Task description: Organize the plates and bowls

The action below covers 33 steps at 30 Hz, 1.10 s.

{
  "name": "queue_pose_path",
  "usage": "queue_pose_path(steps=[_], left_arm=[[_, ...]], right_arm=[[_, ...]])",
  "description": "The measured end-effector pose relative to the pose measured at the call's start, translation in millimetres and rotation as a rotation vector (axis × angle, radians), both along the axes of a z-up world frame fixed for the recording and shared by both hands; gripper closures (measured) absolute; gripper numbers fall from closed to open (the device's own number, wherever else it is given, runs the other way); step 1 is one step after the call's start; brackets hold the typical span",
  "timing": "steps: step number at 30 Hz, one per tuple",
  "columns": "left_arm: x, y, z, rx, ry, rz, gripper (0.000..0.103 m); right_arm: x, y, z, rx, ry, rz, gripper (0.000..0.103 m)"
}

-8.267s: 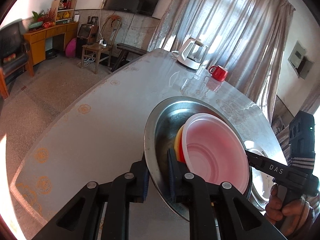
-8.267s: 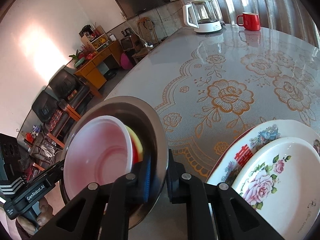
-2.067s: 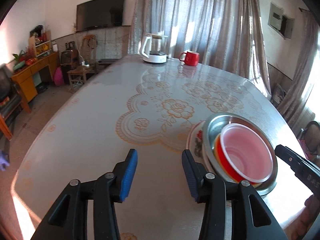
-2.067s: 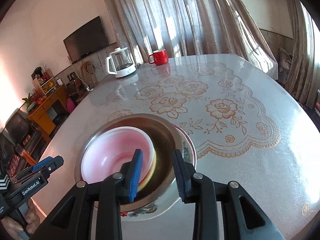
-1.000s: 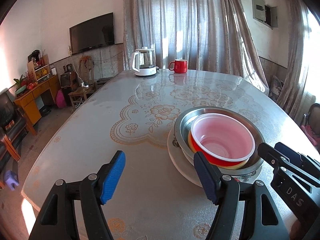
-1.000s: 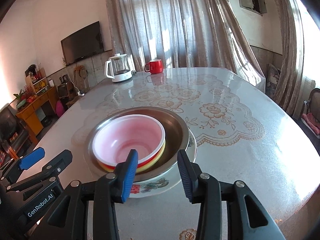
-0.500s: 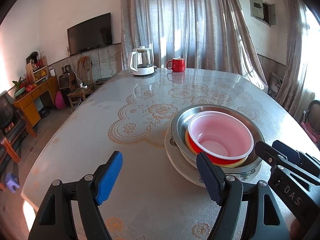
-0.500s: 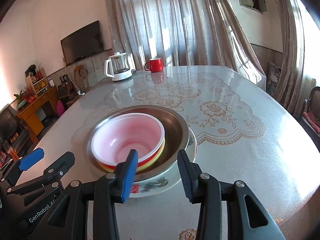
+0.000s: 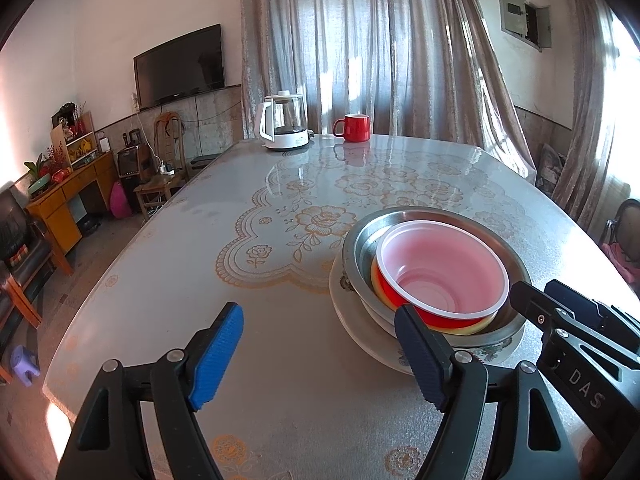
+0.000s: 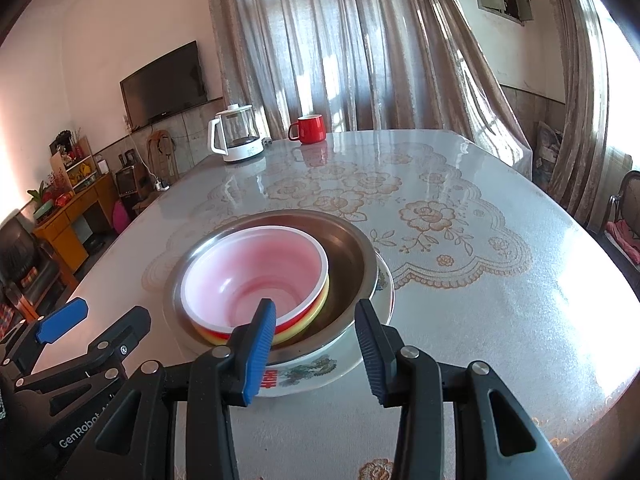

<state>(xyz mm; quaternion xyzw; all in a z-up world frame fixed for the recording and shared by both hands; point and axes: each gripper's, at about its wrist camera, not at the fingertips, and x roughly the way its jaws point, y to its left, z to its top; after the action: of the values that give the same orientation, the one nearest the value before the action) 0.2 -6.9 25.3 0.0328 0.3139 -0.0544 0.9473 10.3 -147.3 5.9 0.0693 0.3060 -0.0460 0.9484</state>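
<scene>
The task looks almost finished. The pink plastic bowl [image 10: 256,276] sits in a red bowl [image 9: 436,314] and a yellow bowl [image 10: 316,308], all nested inside the steel basin [image 10: 348,252], which stands on the flowered plates [image 10: 320,372] near the front edge of the table [image 10: 480,280]. I see no other loose dish. The left gripper [image 9: 320,354] is spread wide and holds nothing; the right gripper [image 10: 314,344] is also spread and empty, just in front of the stack. Far across the table stand a glass kettle [image 10: 236,136] and a red mug [image 10: 309,129], well apart from the stack. Nothing blocks the way.
</scene>
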Motion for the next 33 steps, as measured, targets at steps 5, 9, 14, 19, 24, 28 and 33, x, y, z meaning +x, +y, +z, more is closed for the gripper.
queue_pose_path(steps=[5,9,14,19,24,28,33], left_arm=[[1.4,-1.0,-0.4,0.004,0.000,-0.008,0.024],[1.4,-1.3,-0.2,0.004,0.001,-0.010,0.023],[2.3,-1.0,0.0,0.005,-0.002,-0.010,0.023],[2.1,-1.8,0.0,0.005,-0.003,-0.010,0.023],[2.0,-3.1,-0.1,0.007,-0.003,-0.014,0.023],[1.3,-3.1,-0.1,0.009,-0.004,-0.013,0.023],[2.1,-2.9,-0.7,0.006,-0.002,-0.015,0.023]], right_arm=[[0.3,0.0,-0.5,0.000,0.002,0.003,0.062],[0.4,0.1,-0.2,0.001,0.002,0.002,0.062],[1.0,0.1,-1.0,0.003,0.001,0.004,0.062],[1.7,0.6,-0.8,0.002,0.004,0.008,0.062],[2.1,0.1,-0.8,0.004,0.006,0.009,0.062],[2.0,0.1,-0.6,0.004,0.005,0.009,0.062],[2.5,-0.4,-1.2,0.006,0.006,0.009,0.062]])
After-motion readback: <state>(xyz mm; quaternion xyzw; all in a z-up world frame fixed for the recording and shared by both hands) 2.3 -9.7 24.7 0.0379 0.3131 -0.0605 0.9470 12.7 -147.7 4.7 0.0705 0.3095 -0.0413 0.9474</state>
